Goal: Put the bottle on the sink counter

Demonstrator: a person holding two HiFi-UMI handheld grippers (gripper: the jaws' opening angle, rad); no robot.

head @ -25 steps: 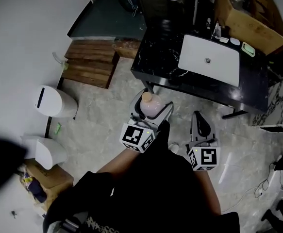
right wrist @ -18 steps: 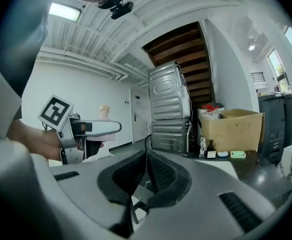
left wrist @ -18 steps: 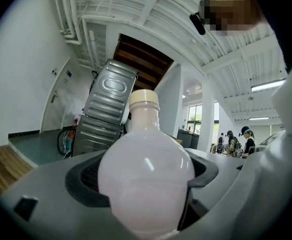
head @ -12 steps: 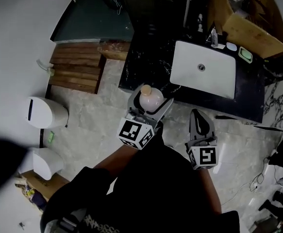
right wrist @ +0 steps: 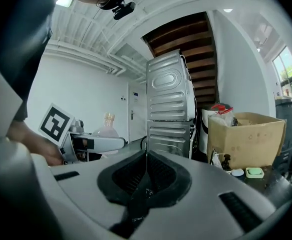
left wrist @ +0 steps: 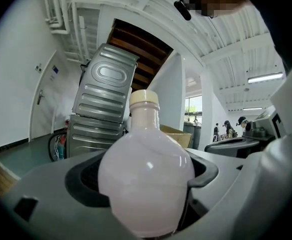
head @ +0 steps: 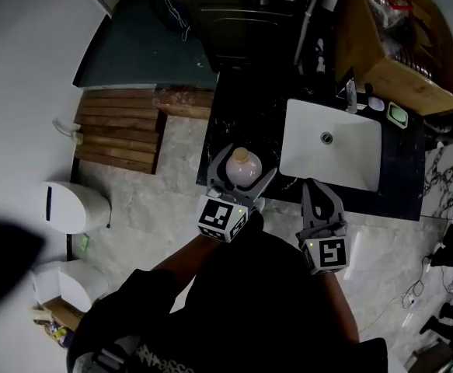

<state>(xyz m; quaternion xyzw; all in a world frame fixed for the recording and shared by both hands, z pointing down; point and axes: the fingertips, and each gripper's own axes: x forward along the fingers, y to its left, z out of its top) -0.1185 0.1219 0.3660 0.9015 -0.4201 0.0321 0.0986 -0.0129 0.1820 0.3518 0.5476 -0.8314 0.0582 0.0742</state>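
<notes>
over the counter (head: 245,115) edge now, bottle (head: 243,169) in left fingers (head: 267,180), right fingers (head: 317,200) together

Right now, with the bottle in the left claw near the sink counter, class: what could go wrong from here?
1. The left claw grips the smooth, round bottle by its belly, so it might swivel or slip.
2. The bottle hangs near the black counter's front edge. Set down there, it could topple to the floor.
3. Placed too far right, it may tip into the white basin.
</notes>
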